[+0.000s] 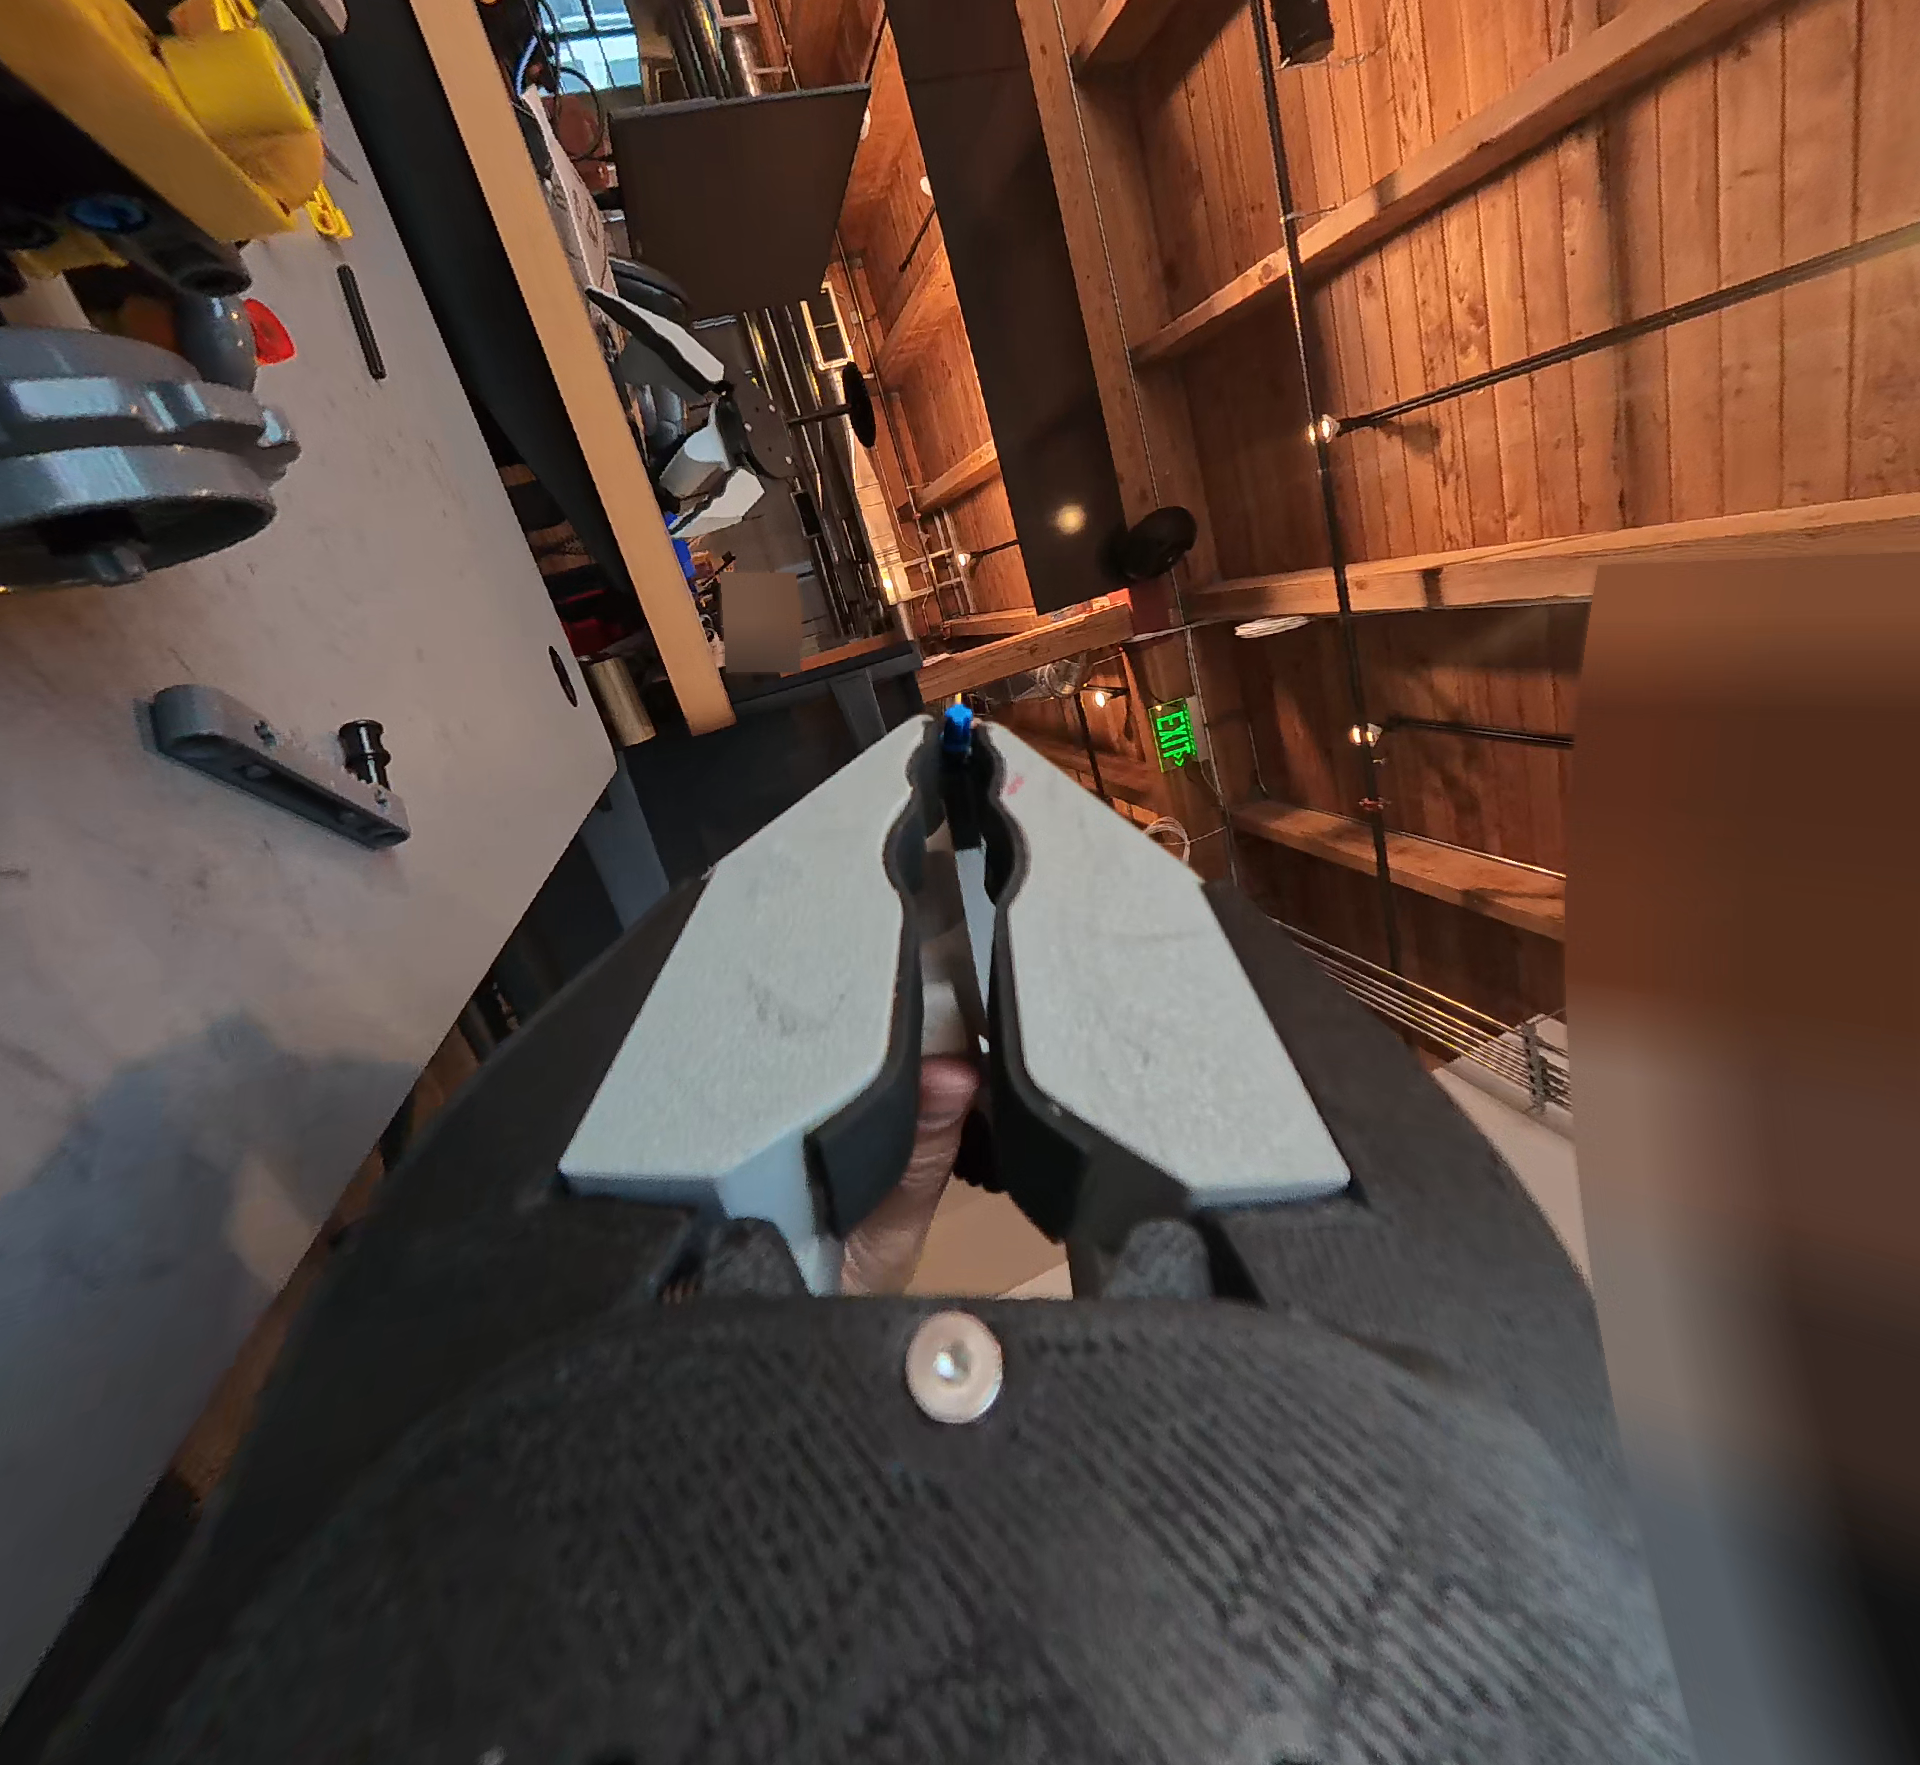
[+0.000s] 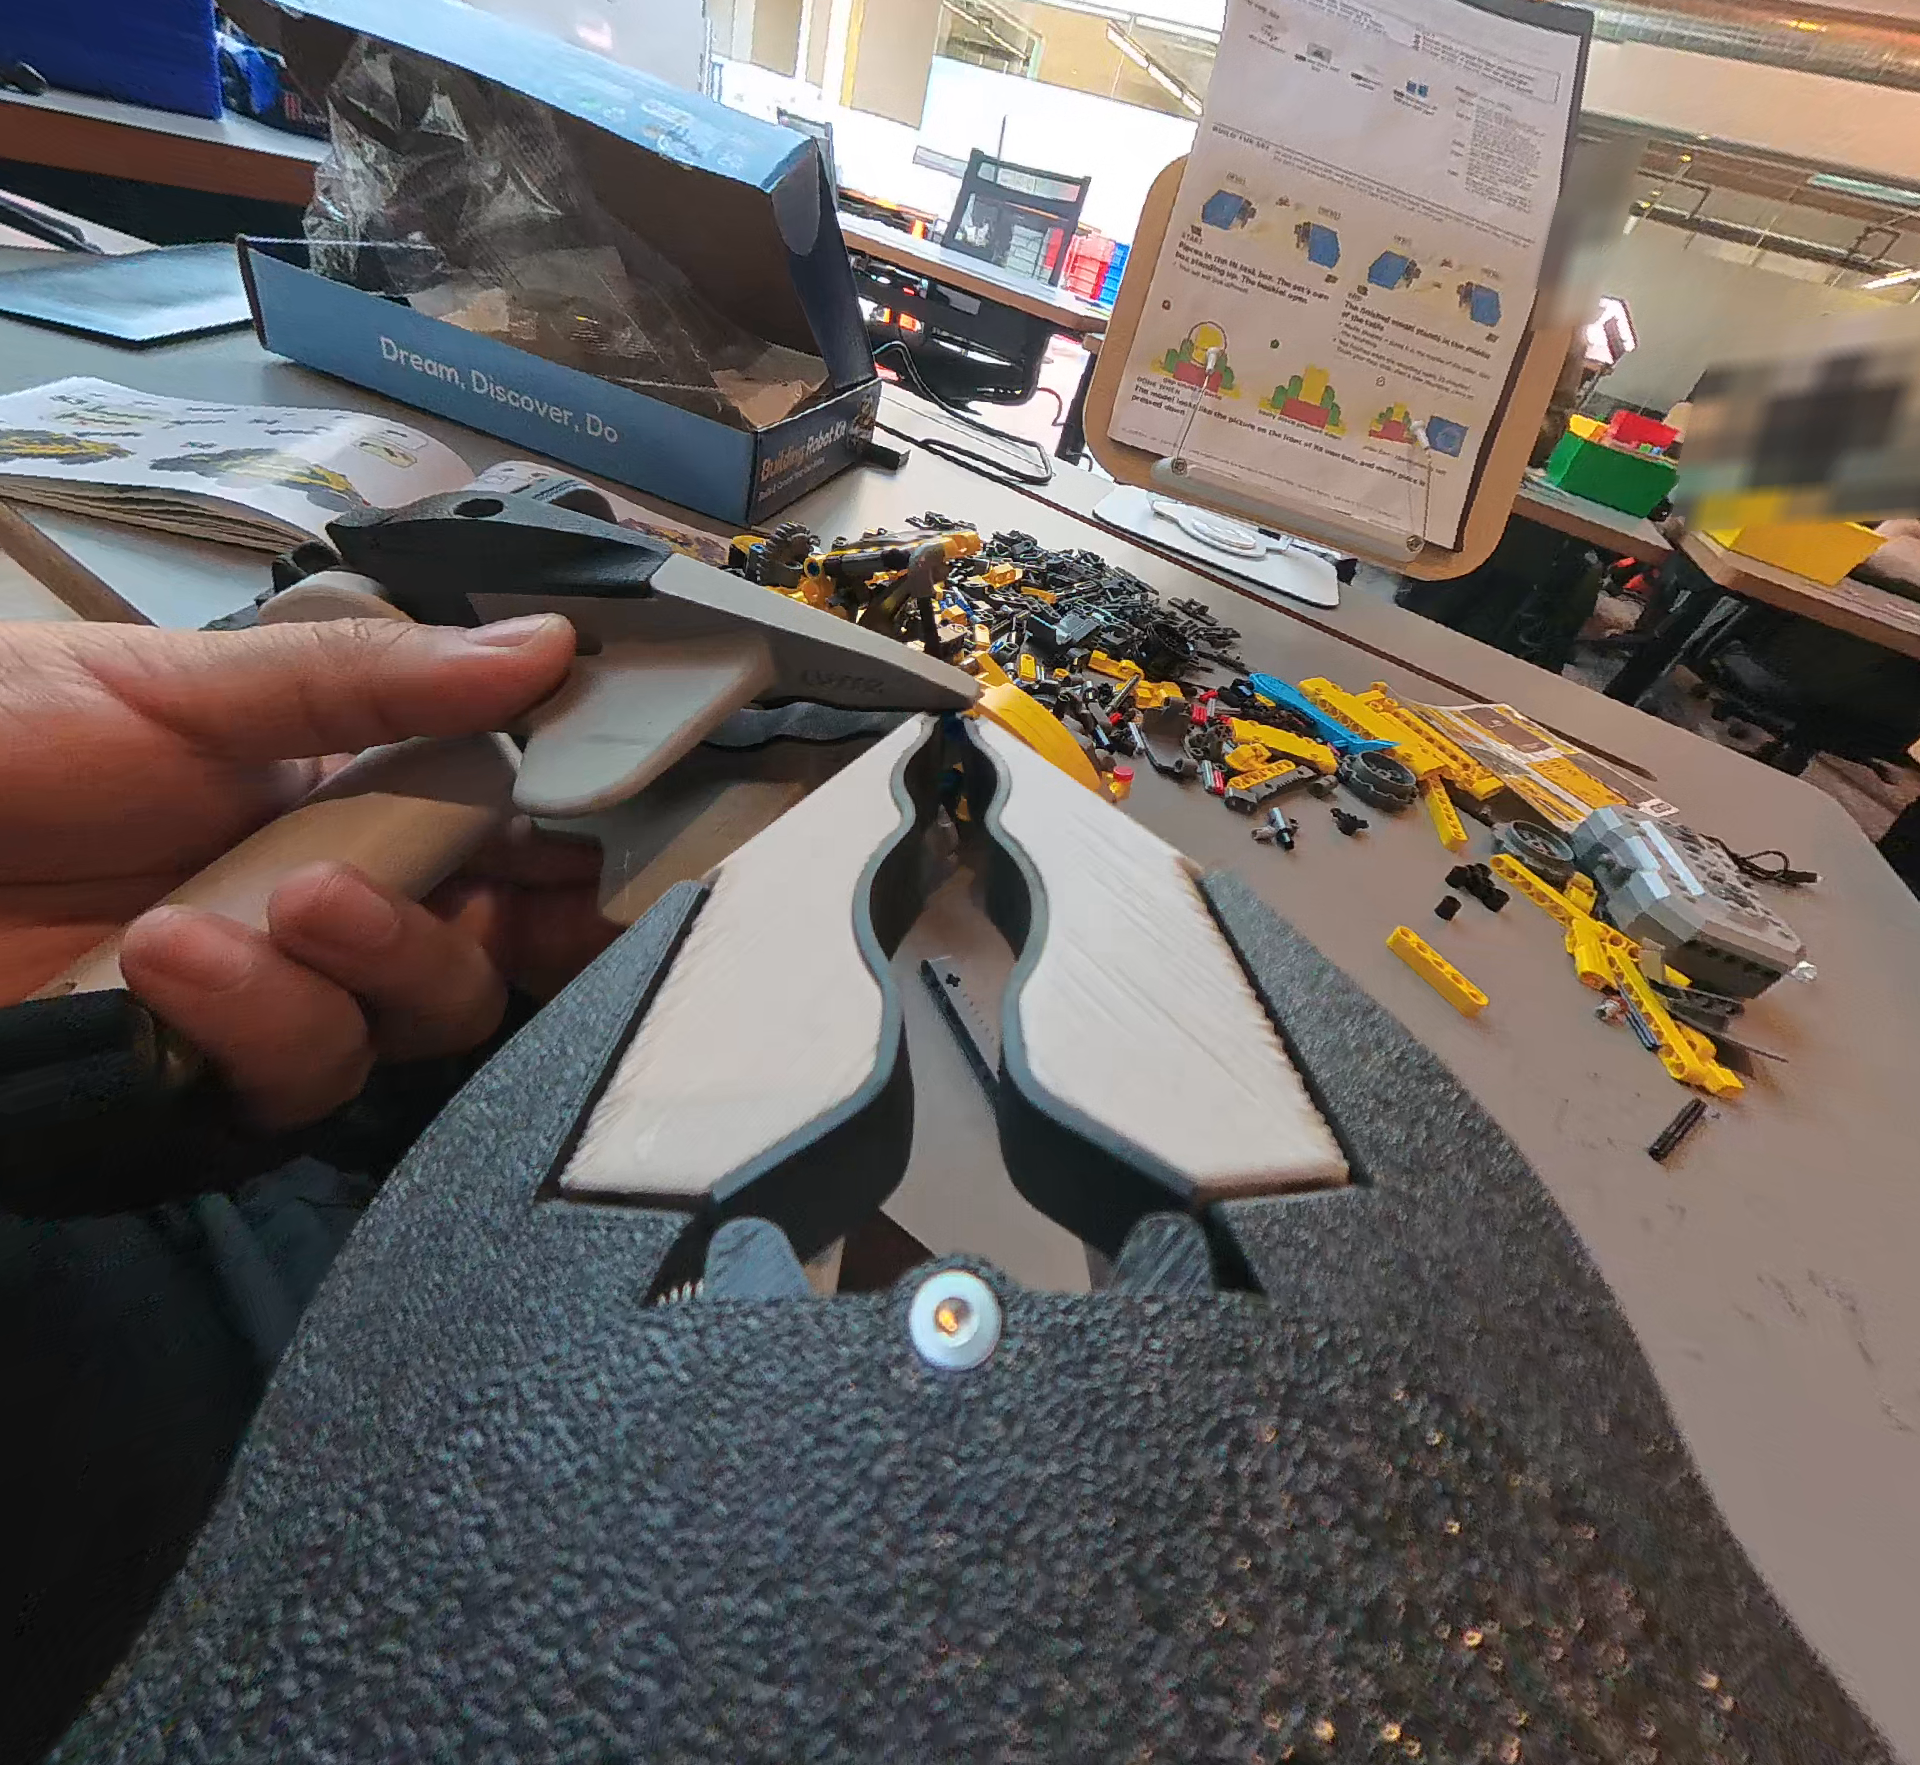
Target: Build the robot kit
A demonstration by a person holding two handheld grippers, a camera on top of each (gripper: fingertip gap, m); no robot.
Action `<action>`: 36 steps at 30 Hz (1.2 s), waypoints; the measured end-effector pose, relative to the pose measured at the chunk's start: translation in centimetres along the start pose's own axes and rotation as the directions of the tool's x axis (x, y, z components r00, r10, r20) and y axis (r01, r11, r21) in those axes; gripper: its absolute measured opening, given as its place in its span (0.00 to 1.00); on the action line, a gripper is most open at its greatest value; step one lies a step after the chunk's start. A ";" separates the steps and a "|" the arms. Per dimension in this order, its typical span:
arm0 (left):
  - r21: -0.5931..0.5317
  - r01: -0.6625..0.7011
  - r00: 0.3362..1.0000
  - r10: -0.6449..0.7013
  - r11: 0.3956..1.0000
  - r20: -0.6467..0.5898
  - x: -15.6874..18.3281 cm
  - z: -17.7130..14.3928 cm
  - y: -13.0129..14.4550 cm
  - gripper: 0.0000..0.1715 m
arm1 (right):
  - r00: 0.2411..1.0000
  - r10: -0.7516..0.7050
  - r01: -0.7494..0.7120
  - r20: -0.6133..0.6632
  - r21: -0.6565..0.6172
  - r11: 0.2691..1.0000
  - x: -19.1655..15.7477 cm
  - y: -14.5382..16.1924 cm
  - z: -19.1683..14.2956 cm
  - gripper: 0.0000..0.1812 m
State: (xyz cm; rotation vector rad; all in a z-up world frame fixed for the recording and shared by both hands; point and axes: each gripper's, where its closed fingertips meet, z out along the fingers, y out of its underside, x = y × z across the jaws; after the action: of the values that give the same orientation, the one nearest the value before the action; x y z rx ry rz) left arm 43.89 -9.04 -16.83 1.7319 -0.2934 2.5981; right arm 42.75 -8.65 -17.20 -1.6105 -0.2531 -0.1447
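Both grippers meet tip to tip, left gripper and right gripper each pinching a half-hidden blue-tipped pin.

Print marks blue box, sheet, green sign
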 end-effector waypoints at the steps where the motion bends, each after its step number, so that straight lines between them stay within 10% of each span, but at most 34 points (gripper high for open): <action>1: -0.002 -0.003 1.000 0.003 1.000 -0.002 0.0 0.0 0.0 0.02 | 1.000 0.007 -0.007 0.003 0.002 1.000 0.0 0.0 0.0 0.01; 15: -0.079 -0.170 0.974 0.180 0.982 0.137 -1.5 -0.6 -0.4 0.01 | 1.000 -0.001 0.003 0.026 -0.068 0.998 0.1 1.7 0.5 0.03; 22: -0.225 -0.384 0.859 0.436 0.896 0.268 -2.4 -0.6 -0.1 0.02 | 0.994 -0.110 0.110 0.012 -0.145 0.983 0.1 2.7 0.8 0.02; 32: -0.512 -0.598 0.588 0.772 0.616 0.242 -3.7 0.1 1.0 0.03 | 0.998 -0.011 0.023 0.057 -0.211 0.977 0.8 4.8 -0.1 0.02; 36: -0.707 -0.627 0.448 0.894 0.327 0.015 -3.7 0.0 2.3 0.07 | 0.984 0.158 -0.135 0.081 -0.230 0.964 2.2 6.8 -1.8 0.02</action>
State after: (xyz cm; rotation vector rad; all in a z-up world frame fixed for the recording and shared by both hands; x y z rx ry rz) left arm 45.12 -10.95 -20.54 2.0923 -2.2683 1.9018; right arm 46.67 -10.54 -23.09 -1.8572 -0.1977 0.0222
